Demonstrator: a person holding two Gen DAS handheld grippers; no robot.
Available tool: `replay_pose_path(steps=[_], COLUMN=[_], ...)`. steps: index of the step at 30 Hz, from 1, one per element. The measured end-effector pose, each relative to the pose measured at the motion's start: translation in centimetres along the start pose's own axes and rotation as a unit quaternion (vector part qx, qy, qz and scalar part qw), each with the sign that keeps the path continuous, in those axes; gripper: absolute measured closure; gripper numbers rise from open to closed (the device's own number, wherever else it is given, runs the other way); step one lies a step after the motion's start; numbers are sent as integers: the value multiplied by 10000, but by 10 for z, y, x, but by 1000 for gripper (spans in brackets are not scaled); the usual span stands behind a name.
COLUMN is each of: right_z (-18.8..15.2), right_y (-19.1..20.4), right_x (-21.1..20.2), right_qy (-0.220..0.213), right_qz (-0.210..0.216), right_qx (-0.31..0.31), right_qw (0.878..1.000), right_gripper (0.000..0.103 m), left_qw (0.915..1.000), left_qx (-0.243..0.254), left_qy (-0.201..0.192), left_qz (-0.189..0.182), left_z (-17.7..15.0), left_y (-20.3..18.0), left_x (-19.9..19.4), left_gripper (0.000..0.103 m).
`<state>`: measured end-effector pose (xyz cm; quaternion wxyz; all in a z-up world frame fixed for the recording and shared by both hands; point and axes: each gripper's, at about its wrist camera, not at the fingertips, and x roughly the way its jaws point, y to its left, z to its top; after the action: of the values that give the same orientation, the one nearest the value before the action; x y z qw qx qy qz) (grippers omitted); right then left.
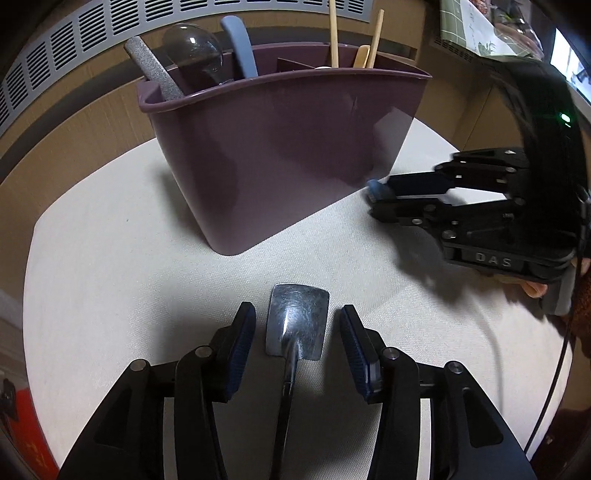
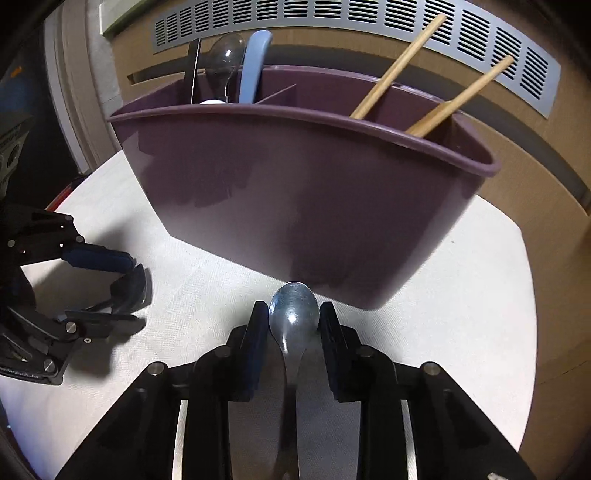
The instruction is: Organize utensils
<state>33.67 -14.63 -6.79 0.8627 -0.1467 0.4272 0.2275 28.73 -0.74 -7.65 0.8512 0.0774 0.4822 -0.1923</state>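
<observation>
Utensils lie between each gripper's fingers on a white cloth (image 1: 110, 258), near a purple caddy (image 1: 280, 155). Left gripper (image 1: 297, 343): jaws wide open, a flat metal spatula (image 1: 297, 325) centred in the gap, clear of both pads. Right gripper (image 2: 293, 328): jaws partly open around a metal spoon (image 2: 293, 314), bowl just beside both pads; whether they press on it cannot be told. Chopsticks (image 2: 399, 66) stand in the caddy's right compartment.

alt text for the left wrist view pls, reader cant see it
The left gripper hovers open over a flat metal spatula-like utensil lying on a white cloth, its pads clear of it. Behind stands a purple caddy holding utensils and chopsticks; the right gripper reaches in from the right.
</observation>
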Motion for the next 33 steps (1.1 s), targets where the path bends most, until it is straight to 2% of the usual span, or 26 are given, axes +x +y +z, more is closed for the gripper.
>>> replay_pose_path(steps=[2,5,6,7,9,14,20,22,27,29,30,31,33], right_z=[-4,-13,-16,-18,-22,-27,-32,-24,5,28,47,59,88], right_y=[-3,-10,-12,-14,-16,-15,-13,-11,-12,-12,-12,-13,-17], right_x=[-11,-38,-49,-59,-82,-114,-137,-142,-179,-203,-220,-230,-242], right_qy=[-122,-373,-500,-605,-874,-1224,-1589,-1745,-2369,-2720,-2974,-3118,-3332], right_qz=[-169,-154,-212,-262,-302,-392,-457,-473,-581,-671,-707,-719,-767], right_qx=[112,422,527,597,689,640,721,737,746,608,515,456,411], right_qw=[9997,9983,9971,9960,9933,9896,9836,9808,9669,9580,9507,9463,9388], right_gripper=[78,78,78,78,78,78,78,78,78,78,78,78,78], left_qw=[10000,9996,9995,9993,9981,9919,9816,9782,9597,9439,9401,9328,9234], left_qx=[-69,-38,-77,-123,-281,-683,-668,-670,-683,-655,-642,-646,-677], left_qy=[20,45,31,-4,-237,-1018,-1716,-1889,-2667,-3205,-3323,-3531,-3763], left_qz=[69,262,292,353,489,337,502,544,555,455,406,333,335], left_z=[1,3,3,7,5,-2,-5,-3,15,43,53,70,91], left_y=[-2,-9,-10,-13,-16,-19,-29,-30,-26,-22,-19,-15,-9], left_x=[0,2,1,3,-8,-53,-96,-108,-164,-204,-215,-231,-243], left_gripper=[55,56,69,69,70,70,70,71,71,71,71,71,71])
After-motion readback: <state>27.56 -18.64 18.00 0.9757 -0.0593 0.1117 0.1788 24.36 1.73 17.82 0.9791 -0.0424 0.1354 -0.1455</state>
